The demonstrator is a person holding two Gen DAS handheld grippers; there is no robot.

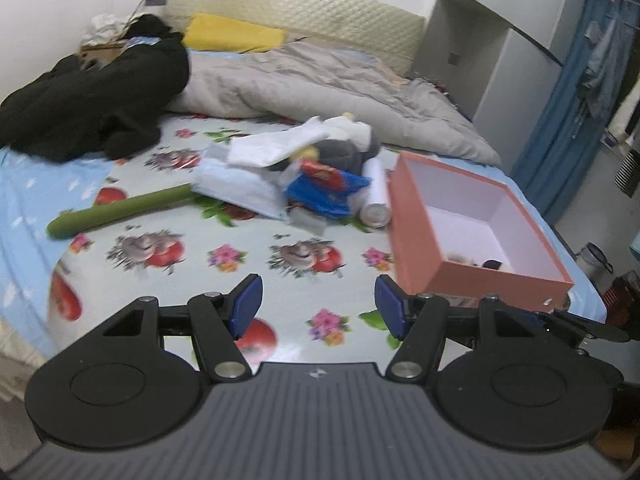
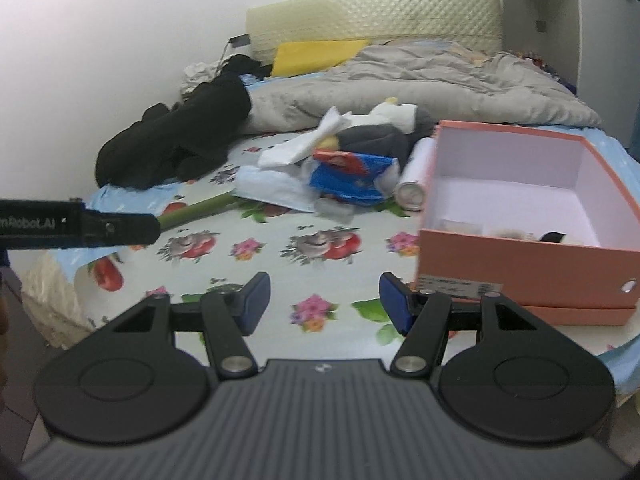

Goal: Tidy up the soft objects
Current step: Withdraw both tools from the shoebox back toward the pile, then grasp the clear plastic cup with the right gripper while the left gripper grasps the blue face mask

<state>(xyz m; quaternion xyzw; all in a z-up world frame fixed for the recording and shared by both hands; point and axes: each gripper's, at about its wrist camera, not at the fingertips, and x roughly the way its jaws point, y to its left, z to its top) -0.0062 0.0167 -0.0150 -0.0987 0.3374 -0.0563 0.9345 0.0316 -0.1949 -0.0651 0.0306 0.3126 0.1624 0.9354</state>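
Observation:
A pile of soft things lies mid-bed: a grey and white plush toy [image 1: 348,142] [image 2: 384,128], white cloths [image 1: 272,146] [image 2: 298,146], a blue and red bag [image 1: 328,186] [image 2: 352,178], a pale blue pack [image 1: 240,188] and a white roll [image 1: 374,196] [image 2: 416,172]. A green stick [image 1: 120,210] [image 2: 196,208] lies to the left. An open orange box [image 1: 472,272] [image 2: 520,256] stands on the right, with small items inside. My left gripper [image 1: 318,312] is open and empty above the sheet. My right gripper [image 2: 324,302] is open and empty beside the box.
A black garment [image 1: 100,100] [image 2: 176,140], a grey duvet [image 1: 320,80] [image 2: 420,80] and a yellow pillow [image 1: 232,34] [image 2: 316,54] lie at the back of the bed. A wardrobe [image 1: 500,40] stands right. The left gripper's side [image 2: 80,224] shows in the right wrist view.

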